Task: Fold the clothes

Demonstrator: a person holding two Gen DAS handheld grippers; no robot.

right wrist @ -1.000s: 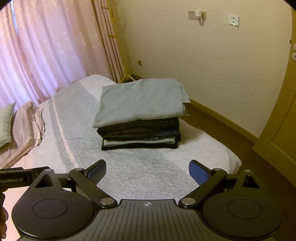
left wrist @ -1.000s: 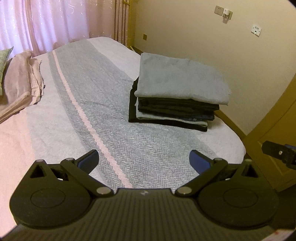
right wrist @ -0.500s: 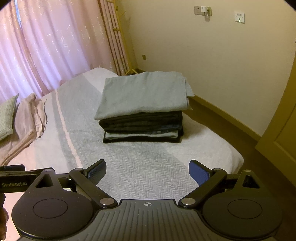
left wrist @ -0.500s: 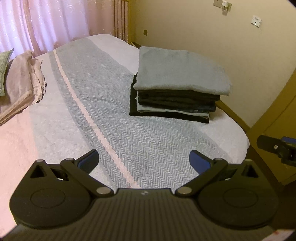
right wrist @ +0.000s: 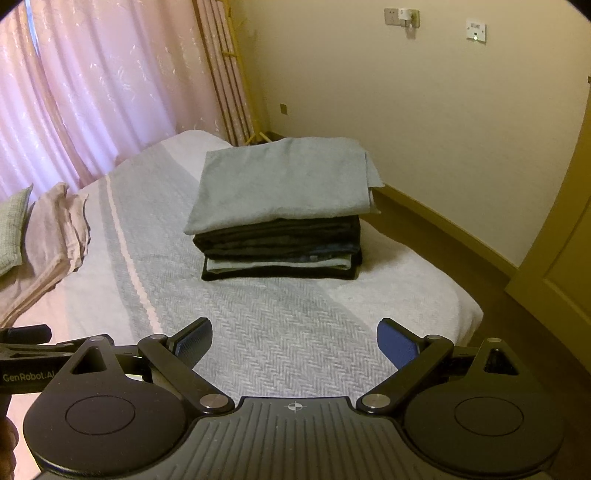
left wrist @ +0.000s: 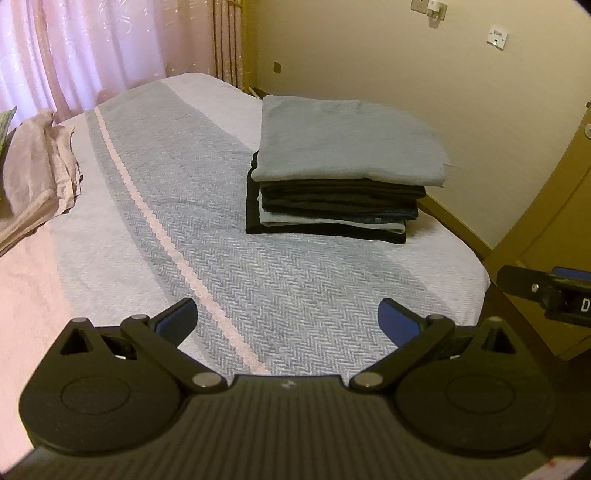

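Left wrist view: left gripper (left wrist: pixel 287 322) spread wide, blue-padded fingers (left wrist: pixel 176 320) apart with nothing between them, hovering over the near end of a bed (left wrist: pixel 110 258). Ahead and slightly right of the fingertips, a stack of folded clothes (left wrist: pixel 340 177) resting on the grey herringbone bedspread (left wrist: pixel 295 288), well apart from the jaws. Topmost, a pale grey-blue folded garment (left wrist: pixel 343 140); beneath it several dark layers and one light layer, too compressed to identify singly. Far edge of the top piece softened by blur. Ahead to the left, a crumpled pink sheet (left wrist: pixel 33 177), cut off by the frame edge. At the right margin, only a black and blue part of the other gripper showing, its lettering cropped.

Right wrist view: right gripper (right wrist: pixel 294 345) likewise held wide apart and empty, above the bed's near edge. Same stack (right wrist: pixel 280 221) straight ahead of the fingertips, well clear of them; back side hidden behind the pile itself. Ahead to the left, a greenish pillow (right wrist: pixel 13 229) only partly in frame beside the pink sheet (right wrist: pixel 55 236). Low at the left edge, part of the left gripper's body marked "GenRobot.AI", its fingers out of view. Pink curtains (right wrist: pixel 92 92) beyond the bed; wall sockets (right wrist: pixel 402 16) high ahead, too small to read.
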